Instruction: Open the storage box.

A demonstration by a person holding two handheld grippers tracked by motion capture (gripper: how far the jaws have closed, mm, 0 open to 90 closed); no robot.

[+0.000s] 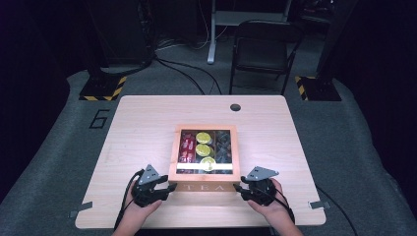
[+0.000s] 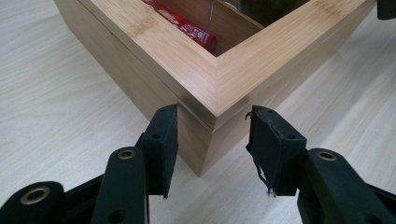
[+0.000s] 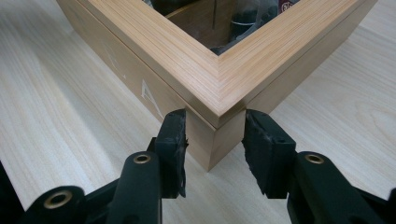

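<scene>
While both grippers are set at the near corners of the wooden tea box (image 1: 204,155), the lid is down and nothing has been lifted or shifted yet — so the work looks to be at its very start, with the grasp being set and the opening or moving of the box all left to do. In its own view, the left gripper (image 2: 212,122) straddles the box's near-left corner, jaws narrowed around it; the left pad lies against the wood just under the lid's seam, while the right pad seems a hair off the other face. The right gripper (image 3: 215,126) does the same at the near-right corner, its jaws drawn closer and both pads apparently touching the two faces below the lid's edge. The box sits at the middle of the bench (image 1: 137,123), close to its near edge, its glass-topped lid showing red packets, yellow-green rounds and dark packets inside, with "TEA" lettered on the front. The bench is pale wood-grain with a cable hole (image 1: 235,107) toward the far edge. Beyond it lie grey carpet, a dark folding chair (image 1: 263,51), trailing cables and two stand bases (image 1: 102,88) with yellow-black hazard striping — the rest of the room is dark.
</scene>
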